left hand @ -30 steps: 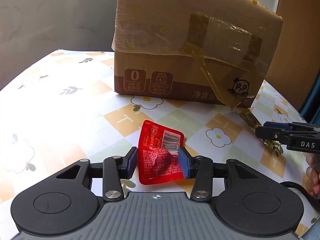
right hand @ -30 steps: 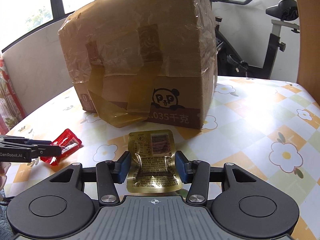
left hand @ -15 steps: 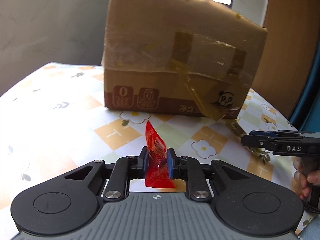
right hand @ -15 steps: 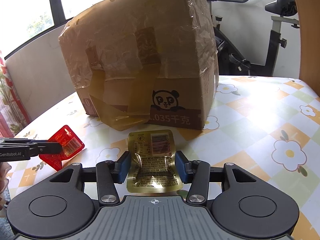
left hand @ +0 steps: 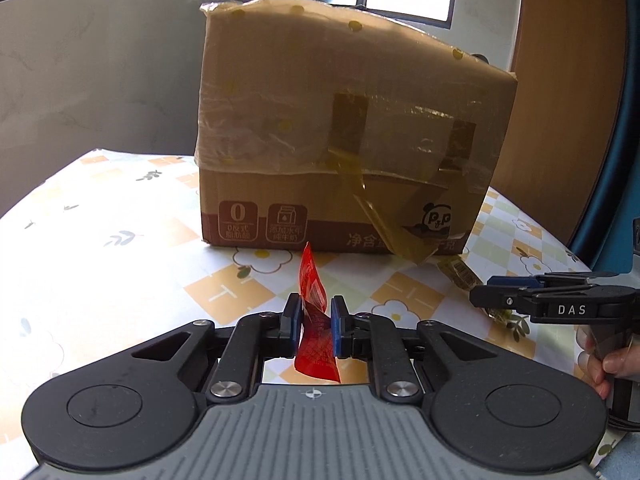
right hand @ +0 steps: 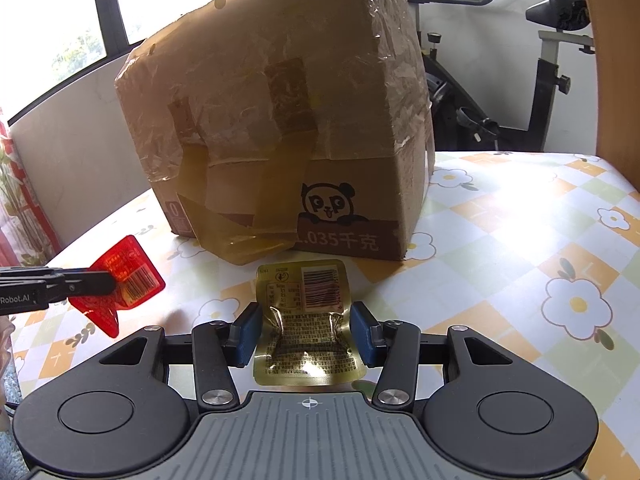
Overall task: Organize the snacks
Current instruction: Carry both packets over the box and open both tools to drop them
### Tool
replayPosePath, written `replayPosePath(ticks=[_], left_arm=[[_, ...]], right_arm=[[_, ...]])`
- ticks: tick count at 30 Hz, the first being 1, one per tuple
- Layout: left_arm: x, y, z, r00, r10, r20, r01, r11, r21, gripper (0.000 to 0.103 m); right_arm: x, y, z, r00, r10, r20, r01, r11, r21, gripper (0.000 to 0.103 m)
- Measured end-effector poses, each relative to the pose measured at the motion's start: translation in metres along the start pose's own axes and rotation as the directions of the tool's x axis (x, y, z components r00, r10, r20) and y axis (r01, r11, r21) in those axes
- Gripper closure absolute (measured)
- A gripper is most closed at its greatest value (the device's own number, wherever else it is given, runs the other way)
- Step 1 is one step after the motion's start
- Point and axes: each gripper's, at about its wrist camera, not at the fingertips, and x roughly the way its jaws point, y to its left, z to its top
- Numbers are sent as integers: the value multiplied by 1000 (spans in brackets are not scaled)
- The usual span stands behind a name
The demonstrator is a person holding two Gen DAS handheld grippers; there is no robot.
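Note:
My left gripper is shut on a red snack packet, folded edge-on between the pads and held above the table. From the right wrist view the same packet hangs in the left gripper at the left. My right gripper has its blue pads against both sides of a gold snack packet, which bulges and crinkles between them on the tablecloth. In the left wrist view the right gripper reaches in from the right over the gold packet.
A large taped cardboard box with a panda logo stands on the floral tablecloth just behind both packets; it also fills the right wrist view. An exercise bike stands beyond the table's far right edge.
My left gripper closed on the red packet, which folded upright, and lifted it off the table. My right gripper stayed pressed on the gold packet.

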Motion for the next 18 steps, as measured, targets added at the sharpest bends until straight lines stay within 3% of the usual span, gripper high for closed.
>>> replayPosePath(ticks=[8,14,18], left_arm=[[-12,2,18,999,-13,41,12,1000,16,87],[-35,11,49,991,-21,131,18,1000,22,87],[-56,11,77,974,-36,223,26,998,51,87]], right_arm=[[-7,9,6,998,-58,-13,58,998,-29,59],[-55,7,22,993,-62,102,64,998,-17,59],[-90,6,51,974,-71,214,78,997,-26,59]])
